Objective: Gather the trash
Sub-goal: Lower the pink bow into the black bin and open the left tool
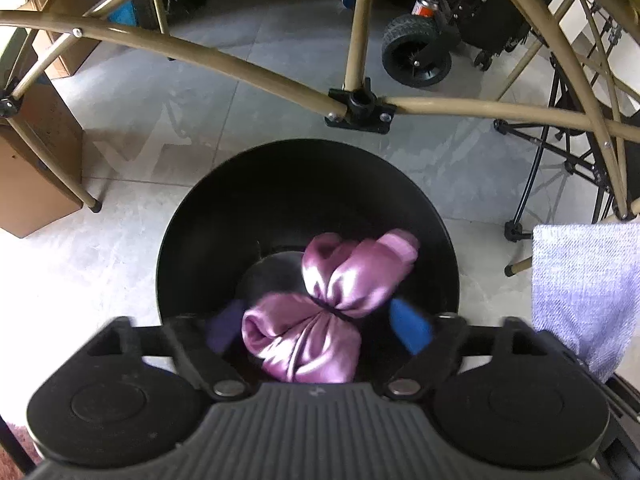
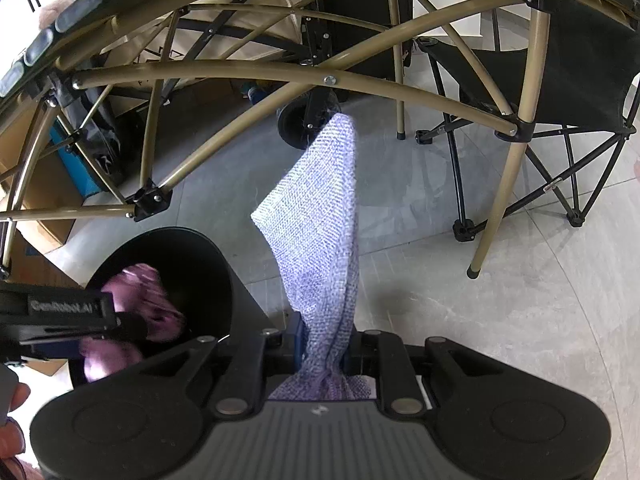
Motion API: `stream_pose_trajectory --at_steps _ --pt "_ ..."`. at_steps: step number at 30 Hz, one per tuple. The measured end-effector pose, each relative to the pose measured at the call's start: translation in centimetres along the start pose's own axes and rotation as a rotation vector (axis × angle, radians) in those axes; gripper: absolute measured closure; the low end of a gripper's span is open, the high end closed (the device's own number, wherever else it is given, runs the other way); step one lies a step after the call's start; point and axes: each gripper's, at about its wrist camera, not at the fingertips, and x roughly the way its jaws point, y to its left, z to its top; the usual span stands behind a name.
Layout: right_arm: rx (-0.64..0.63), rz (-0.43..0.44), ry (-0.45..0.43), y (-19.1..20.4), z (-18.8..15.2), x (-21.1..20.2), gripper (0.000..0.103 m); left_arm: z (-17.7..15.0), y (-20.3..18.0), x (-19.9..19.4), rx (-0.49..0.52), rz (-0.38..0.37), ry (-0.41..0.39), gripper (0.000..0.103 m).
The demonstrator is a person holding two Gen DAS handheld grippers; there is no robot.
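Place: storage or garage-like room.
Evidence: tiled floor (image 1: 132, 240); cardboard boxes (image 1: 36, 152) at 9 o'clock; folding chair (image 2: 560, 80) at 2 o'clock.

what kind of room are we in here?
Probably a storage or workshop corner indoors, not a lived-in room. Grey floor tiles, cardboard boxes against the wall, a folding camp chair and a wheeled cart stand behind the tan folding table frame. A black bin sits on the floor.

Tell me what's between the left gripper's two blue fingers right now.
The pink satin bundle sits between the left gripper's spread fingers, over the black bin's mouth. The left wrist view shows this; the pads appear clear of it.
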Motion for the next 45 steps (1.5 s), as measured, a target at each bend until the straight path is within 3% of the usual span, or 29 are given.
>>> stream_pose_trajectory --at_steps 1,4,23,45 --pt "0.0 0.0 0.0 0.0 0.0 0.0 0.086 0.0 0.0 -0.1 -0.003 0.004 -0.003 0.001" --pt "-0.003 0.001 -0.004 0.1 0.0 0.0 0.086 0.1 0.0 -0.3 0.002 0.019 -0.01 0.0" --pt "-0.013 0.012 -0.016 0.3 0.0 -0.5 0.086 -0.1 0.5 0.1 0.014 0.036 0.014 0.0" --pt "-0.125 0.089 -0.046 6.6 -0.2 -1.8 0.086 -0.6 5.3 -3.8 -0.005 0.065 -0.1 0.0"
